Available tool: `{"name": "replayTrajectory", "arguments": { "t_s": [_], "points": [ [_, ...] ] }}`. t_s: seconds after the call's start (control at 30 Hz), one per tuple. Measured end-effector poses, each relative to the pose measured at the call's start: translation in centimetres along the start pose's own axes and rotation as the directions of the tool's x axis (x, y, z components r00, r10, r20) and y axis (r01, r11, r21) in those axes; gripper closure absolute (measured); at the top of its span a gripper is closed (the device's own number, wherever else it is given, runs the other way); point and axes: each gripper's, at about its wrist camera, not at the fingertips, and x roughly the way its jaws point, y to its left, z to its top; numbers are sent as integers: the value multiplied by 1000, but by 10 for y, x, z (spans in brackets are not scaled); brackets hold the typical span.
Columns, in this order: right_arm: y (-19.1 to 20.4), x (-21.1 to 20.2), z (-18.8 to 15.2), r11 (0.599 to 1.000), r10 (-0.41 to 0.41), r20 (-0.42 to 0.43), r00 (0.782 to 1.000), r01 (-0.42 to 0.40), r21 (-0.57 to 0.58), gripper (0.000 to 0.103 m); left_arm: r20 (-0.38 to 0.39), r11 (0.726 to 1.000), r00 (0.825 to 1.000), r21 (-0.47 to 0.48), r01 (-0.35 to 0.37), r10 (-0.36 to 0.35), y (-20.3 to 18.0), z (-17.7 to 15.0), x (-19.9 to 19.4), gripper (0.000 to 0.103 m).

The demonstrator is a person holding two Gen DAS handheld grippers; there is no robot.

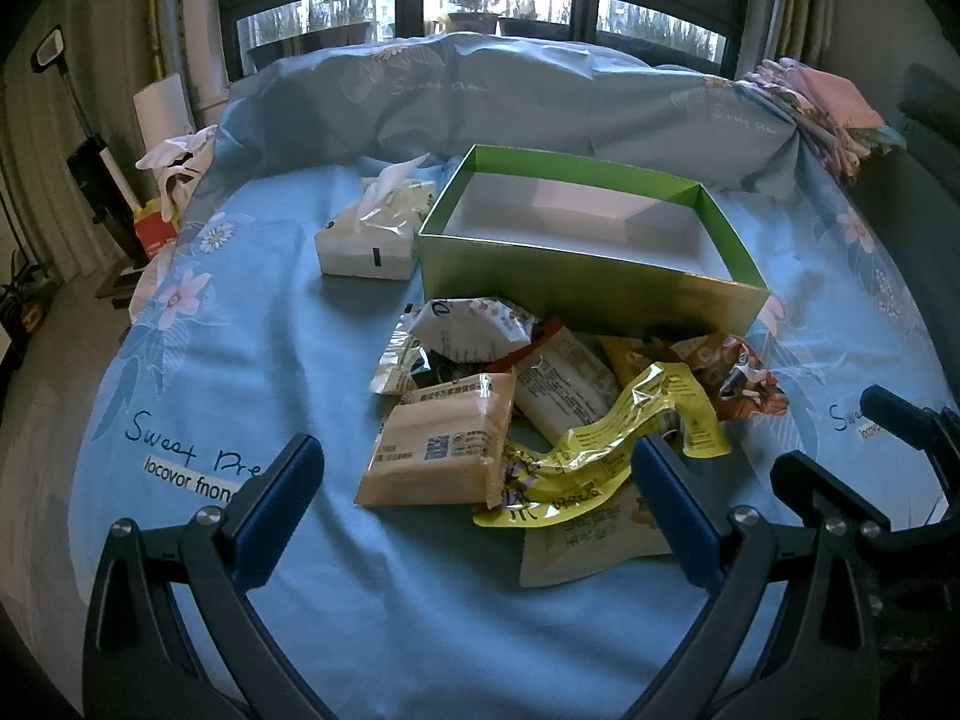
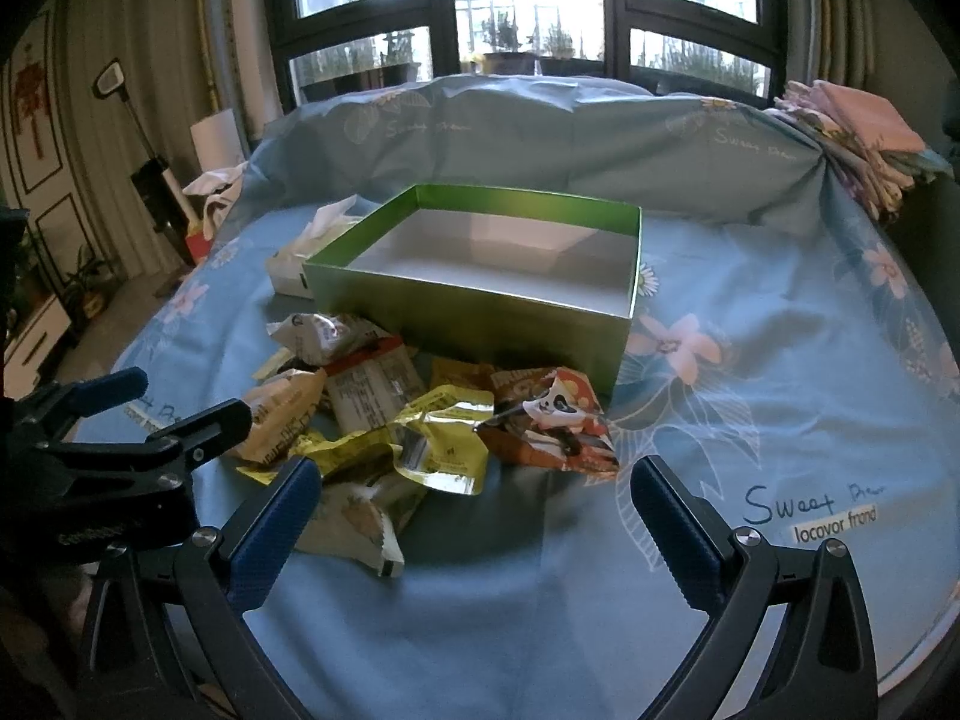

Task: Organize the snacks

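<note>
An open green box (image 1: 588,294) (image 2: 480,318) with a bare white inside stands on the blue bedsheet. In front of it lies a pile of snack packets: a beige packet (image 1: 438,450), a yellow packet (image 1: 612,438) (image 2: 444,444), a white crumpled packet (image 1: 474,324) (image 2: 324,333) and an orange panda packet (image 1: 732,378) (image 2: 558,420). My left gripper (image 1: 474,480) is open and empty, just short of the pile. My right gripper (image 2: 474,498) is open and empty, near the yellow and panda packets. The right gripper also shows in the left wrist view (image 1: 840,450), and the left gripper shows in the right wrist view (image 2: 174,414).
A tissue pack (image 1: 372,240) (image 2: 294,270) lies left of the box. A rolled blue duvet (image 1: 540,96) runs along the back. Folded cloths (image 1: 834,108) (image 2: 864,132) sit at the back right. The bed edge drops off to the left, by floor clutter.
</note>
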Motion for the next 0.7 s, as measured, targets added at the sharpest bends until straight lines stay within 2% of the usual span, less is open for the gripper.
{"name": "replayTrajectory", "arguments": {
  "t_s": [0.17, 0.3, 0.43, 0.5, 0.57, 0.63, 0.67, 0.7],
  "points": [
    [1, 0, -1, 1000, -7, 21, 1000, 7, -8, 0, -4, 1000, 1000, 0, 6, -6, 0, -1, 3, 0],
    [2, 4, -1, 1000, 6, 1, 1000, -6, -8, 0, -15, 999, 999, -7, 34, -34, 0, -2, 7, 0],
    [-2, 13, -4, 995, 96, -45, 994, -94, 45, 0, -44, 995, 994, -34, 99, -100, 3, -5, 15, 0],
    [-8, 20, -7, 983, 164, -69, 984, -157, 96, 0, -77, 981, 980, -75, 177, -183, 8, -7, 23, 0],
    [-14, 29, -11, 966, 225, -85, 971, -211, 151, 0, -109, 961, 958, -119, 251, -264, 14, -10, 32, 0],
    [-20, 38, -15, 948, 269, -89, 959, -247, 199, 0, -128, 931, 930, -171, 322, -346, 21, -14, 40, 0],
    [-22, 41, -18, 924, 320, -61, 945, -298, 239, 0, -134, 913, 913, -196, 357, -385, 24, -16, 44, 1],
    [-24, 44, -20, 915, 338, -71, 939, -309, 260, 1, -138, 894, 896, -224, 387, -422, 27, -18, 47, 1]
  ]
}}
